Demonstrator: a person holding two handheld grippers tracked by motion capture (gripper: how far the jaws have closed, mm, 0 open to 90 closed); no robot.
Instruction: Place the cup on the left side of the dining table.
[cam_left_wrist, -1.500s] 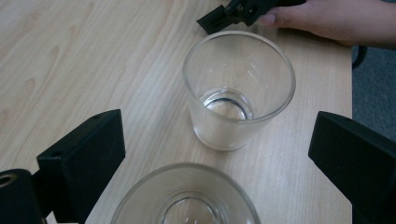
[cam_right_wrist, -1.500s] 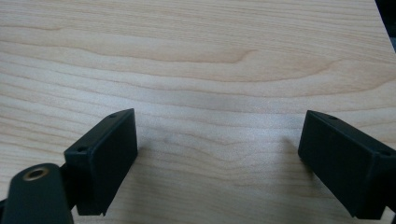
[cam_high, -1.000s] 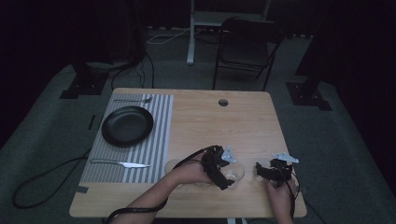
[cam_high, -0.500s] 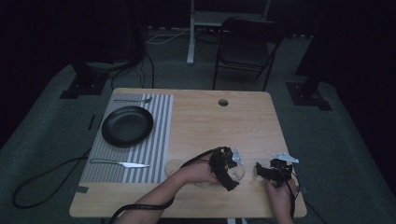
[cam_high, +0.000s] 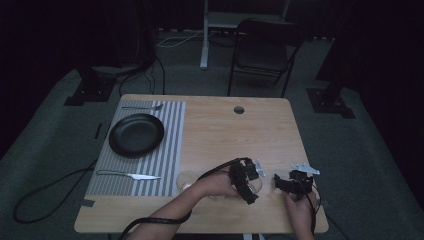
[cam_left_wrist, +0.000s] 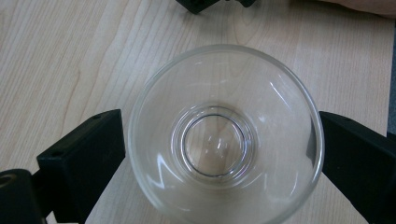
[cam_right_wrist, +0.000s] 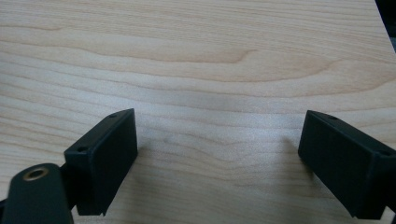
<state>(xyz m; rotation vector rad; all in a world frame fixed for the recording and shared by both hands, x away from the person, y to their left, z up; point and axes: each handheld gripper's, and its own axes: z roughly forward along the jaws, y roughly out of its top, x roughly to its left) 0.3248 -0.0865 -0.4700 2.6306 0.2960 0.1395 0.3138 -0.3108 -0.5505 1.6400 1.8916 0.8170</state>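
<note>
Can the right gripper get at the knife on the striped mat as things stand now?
Probably not directly. The knife lies far to the left, and the left gripper with the glass bowl between its fingers stands between it and the right gripper.

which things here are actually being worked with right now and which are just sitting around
In use: clear glass bowl between the left gripper jaws; right gripper, open over bare wood.

Lying about: round black plate, silver fork, silver knife, grey striped placemat.

Black blocky jaws; trailing black cables
</note>
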